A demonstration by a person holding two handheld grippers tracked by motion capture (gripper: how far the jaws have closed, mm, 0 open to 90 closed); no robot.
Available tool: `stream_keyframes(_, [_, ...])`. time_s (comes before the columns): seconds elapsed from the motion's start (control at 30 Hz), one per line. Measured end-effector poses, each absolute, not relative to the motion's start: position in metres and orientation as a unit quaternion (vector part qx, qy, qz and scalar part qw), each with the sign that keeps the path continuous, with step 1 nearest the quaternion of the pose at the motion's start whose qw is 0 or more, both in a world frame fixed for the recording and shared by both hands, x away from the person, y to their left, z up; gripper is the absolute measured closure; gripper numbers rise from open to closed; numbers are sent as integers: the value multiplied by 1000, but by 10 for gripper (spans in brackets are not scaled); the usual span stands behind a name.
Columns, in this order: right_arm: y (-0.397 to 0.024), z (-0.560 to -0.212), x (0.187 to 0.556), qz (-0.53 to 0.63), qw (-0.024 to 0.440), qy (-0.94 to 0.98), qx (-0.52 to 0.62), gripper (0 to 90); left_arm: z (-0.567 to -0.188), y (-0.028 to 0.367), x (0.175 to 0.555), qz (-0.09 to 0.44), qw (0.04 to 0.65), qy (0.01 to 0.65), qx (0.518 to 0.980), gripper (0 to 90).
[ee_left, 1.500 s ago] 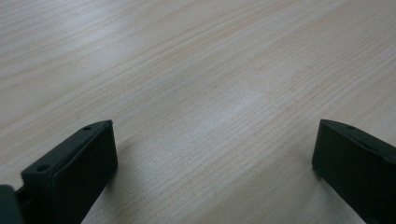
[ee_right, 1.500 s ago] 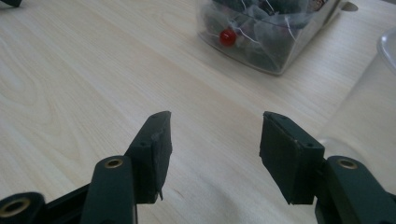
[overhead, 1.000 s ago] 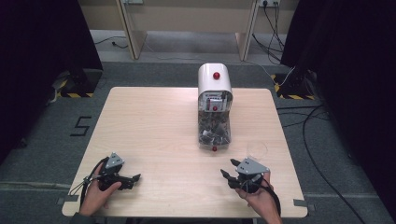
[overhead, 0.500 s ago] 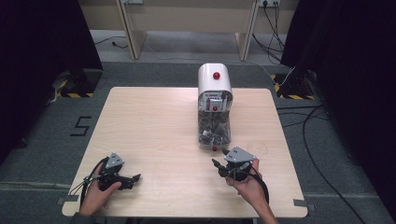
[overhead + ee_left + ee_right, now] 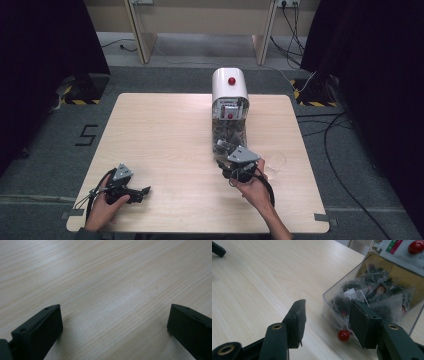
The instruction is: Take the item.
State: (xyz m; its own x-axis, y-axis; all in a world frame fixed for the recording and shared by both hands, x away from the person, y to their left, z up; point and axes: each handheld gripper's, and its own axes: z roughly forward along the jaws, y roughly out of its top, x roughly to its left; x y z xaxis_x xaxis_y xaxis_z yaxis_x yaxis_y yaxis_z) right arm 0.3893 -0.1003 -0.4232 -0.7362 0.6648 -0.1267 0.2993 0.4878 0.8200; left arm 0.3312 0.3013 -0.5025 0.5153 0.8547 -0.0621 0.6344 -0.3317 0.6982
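- High view: the clear dispenser (image 5: pixel 230 127), with its white cap and red button, stands just past table centre toward 1 o'clock; its transparent bin holds tea bags (image 5: pixel 227 136).
- Right gripper view: the tea bags (image 5: pixel 372 297) lie heaped behind the bin's clear wall, with a small red knob (image 5: pixel 343 335) at the bin's lower edge.
- Your right gripper (image 5: pixel 239 167) sits at the 6 o'clock end of the dispenser, just beside the bin; its jaws stand apart with nothing clamped between them (image 5: pixel 325 322).
- Your left gripper (image 5: pixel 131 192) rests near the table's 7 o'clock corner, well apart from the dispenser; its jaws are spread wide over bare wood (image 5: pixel 113 325).
- Wooden table (image 5: pixel 160 130) carries everything described.
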Motion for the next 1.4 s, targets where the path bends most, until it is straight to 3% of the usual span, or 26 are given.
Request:
stream_keyframes(0.67, [-92, -425, 431, 412, 233, 819, 324, 566, -503, 301, 331, 161, 343, 465, 800, 0])
stream_keyframes(1.2, [-81, -449, 455, 380, 229, 829, 340, 559, -502, 301, 331, 161, 343, 465, 800, 0])
stream_keyframes(1.27, [-81, -453, 456, 379, 217, 832, 341, 649, -502, 301, 331, 161, 343, 465, 800, 0])
stream_keyframes(1.3, [-81, -454, 456, 382, 211, 836, 332, 735, -502, 301, 331, 161, 343, 465, 800, 0])
stream_keyframes(1.4, [-80, -453, 455, 383, 218, 835, 328, 780, -502, 301, 331, 161, 343, 465, 800, 0])
